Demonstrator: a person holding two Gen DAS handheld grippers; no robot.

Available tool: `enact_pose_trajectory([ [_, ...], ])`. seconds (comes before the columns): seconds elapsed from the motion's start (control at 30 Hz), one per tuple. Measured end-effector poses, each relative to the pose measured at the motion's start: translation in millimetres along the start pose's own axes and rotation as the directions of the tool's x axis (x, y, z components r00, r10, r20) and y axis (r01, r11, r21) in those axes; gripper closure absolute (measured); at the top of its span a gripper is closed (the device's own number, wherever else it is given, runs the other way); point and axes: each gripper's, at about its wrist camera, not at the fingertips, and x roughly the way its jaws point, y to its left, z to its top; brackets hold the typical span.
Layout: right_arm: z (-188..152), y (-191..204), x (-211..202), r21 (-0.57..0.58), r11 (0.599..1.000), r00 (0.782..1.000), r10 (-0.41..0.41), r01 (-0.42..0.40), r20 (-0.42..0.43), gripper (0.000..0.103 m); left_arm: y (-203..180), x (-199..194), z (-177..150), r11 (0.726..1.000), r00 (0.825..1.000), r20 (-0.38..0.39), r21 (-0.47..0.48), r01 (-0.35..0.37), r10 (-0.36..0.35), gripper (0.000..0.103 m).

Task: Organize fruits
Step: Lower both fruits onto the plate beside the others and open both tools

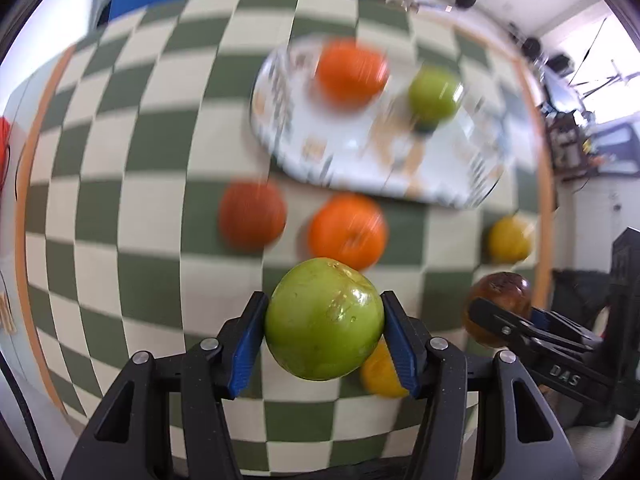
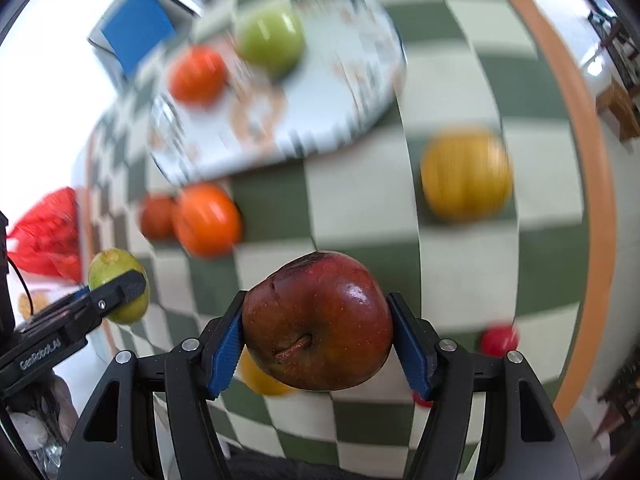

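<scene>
Left tool (image 1: pixel 323 320) is clamped on a green apple (image 1: pixel 324 318), blue pads pressed against both its sides, holding it clear above the checked bench (image 1: pixel 132 168). Right tool (image 2: pixel 318 326) grips a dark red apple (image 2: pixel 318 322) the same way, stem end facing the camera; in the left view this tool shows at 4 o'clock, near the bench edge.

Beyond the green apple, at 12 to 1 o'clock, lies a patterned plate (image 1: pixel 360 148) carrying an orange (image 1: pixel 352 70) and a second green apple (image 1: pixel 434 94), side by side and apart. On the cloth just in front of the plate sit another orange (image 1: pixel 348 232) and, at its 9 o'clock, a darker red-orange fruit (image 1: pixel 252 214). A yellow fruit (image 1: pixel 510 240) rests at 3 o'clock near the bench's orange border, and another yellow fruit (image 1: pixel 380 372) is partly hidden under the left tool. From the right view, a small red fruit (image 2: pixel 498 340) lies at 4 o'clock, and a red bag (image 2: pixel 48 232) sits off the bench at 9 o'clock. Everything past the held apples is motion-blurred.
</scene>
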Motion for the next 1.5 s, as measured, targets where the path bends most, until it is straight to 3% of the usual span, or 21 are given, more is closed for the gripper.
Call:
enact_pose_trajectory([
  [0.13,57,17,-20,-0.030,0.999,0.997,-0.008,0.010,0.074,0.033,-15,-18,64,1.000,1.000,0.023,-0.018,0.013,-0.013,0.049],
  [0.27,107,20,-9,-0.052,0.997,0.996,-0.054,0.058,0.068,0.033,-26,8,116,0.998,1.000,-0.030,-0.057,-0.005,0.004,0.049],
  [0.4,145,17,14,-0.115,0.983,0.990,-0.138,0.141,0.031,0.033,-26,36,143,0.997,0.994,-0.111,-0.080,-0.019,0.010,0.049],
  [0.53,153,12,37,-0.152,0.974,0.985,-0.171,0.169,-0.001,0.033,-21,60,160,0.996,0.988,-0.152,-0.083,-0.043,0.030,0.049],
  [0.8,154,9,51,-0.175,0.971,0.984,-0.174,0.166,-0.032,0.032,-14,81,163,0.994,0.977,-0.208,-0.089,-0.070,0.050,0.048],
  [0.93,155,10,46,-0.171,0.972,0.985,-0.170,0.161,-0.037,0.022,-10,90,164,0.992,0.977,-0.212,-0.114,-0.062,0.037,0.047],
  [1.07,154,8,40,-0.157,0.975,0.986,-0.165,0.157,-0.038,0.013,-3,84,163,0.989,0.982,-0.191,-0.141,-0.036,0.008,0.022],
  [1.1,153,6,37,-0.152,0.976,0.986,-0.163,0.156,-0.037,0.013,-2,81,164,0.989,0.983,-0.184,-0.141,-0.040,0.013,0.018],
  [1.37,133,4,14,-0.128,0.969,0.978,-0.210,0.210,0.013,0.007,1,41,148,0.989,0.993,-0.067,-0.108,-0.101,0.094,0.018],
  [1.5,116,7,-8,-0.116,0.959,0.965,-0.250,0.258,0.078,0.007,-3,12,131,0.983,0.985,0.028,-0.075,-0.165,0.167,0.018],
])
